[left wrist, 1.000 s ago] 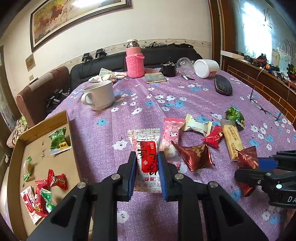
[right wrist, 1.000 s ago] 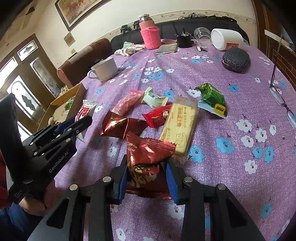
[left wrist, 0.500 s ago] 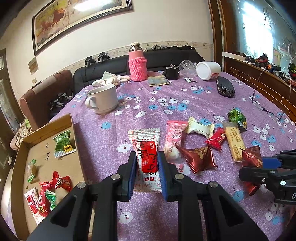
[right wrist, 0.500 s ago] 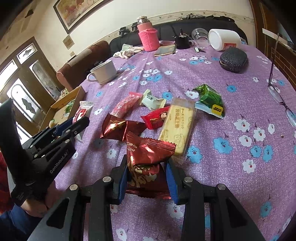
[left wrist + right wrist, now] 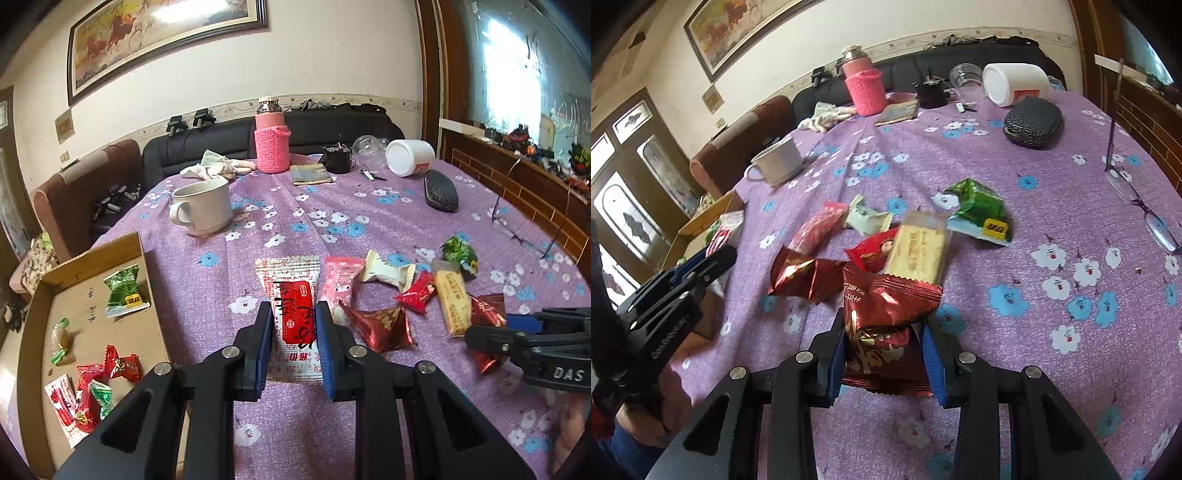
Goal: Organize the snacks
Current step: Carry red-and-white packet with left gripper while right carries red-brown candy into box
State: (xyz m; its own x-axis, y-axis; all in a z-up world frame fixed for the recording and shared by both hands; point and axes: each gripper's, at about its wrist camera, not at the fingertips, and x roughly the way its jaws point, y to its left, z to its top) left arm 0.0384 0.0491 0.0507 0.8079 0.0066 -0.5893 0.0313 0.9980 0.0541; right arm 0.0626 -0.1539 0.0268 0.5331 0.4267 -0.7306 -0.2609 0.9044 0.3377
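Both grippers are holding a snack, and both are lifting a little higher above the table than a moment ago. The left gripper [image 5: 294, 325] is squeezing a white packet with a red label [image 5: 293, 314], its pads pressed tight on the packet's sides. The right gripper [image 5: 884, 341] is pinching a dark red foil packet [image 5: 882, 314], with its jaws a bit wider because this packet is puffy.

In the earlier pictures the two packets were sitting lower, close to the purple tablecloth [image 5: 369, 221]. Now they are hanging clear of it (the grip on each one looks the same as before).

So the picking up looks done. I think the next job is carrying them over to the cardboard tray [image 5: 85, 317] on the left, where other sweets are already lying. More snacks are waiting in a loose pile [image 5: 886, 236] in the middle of the table.
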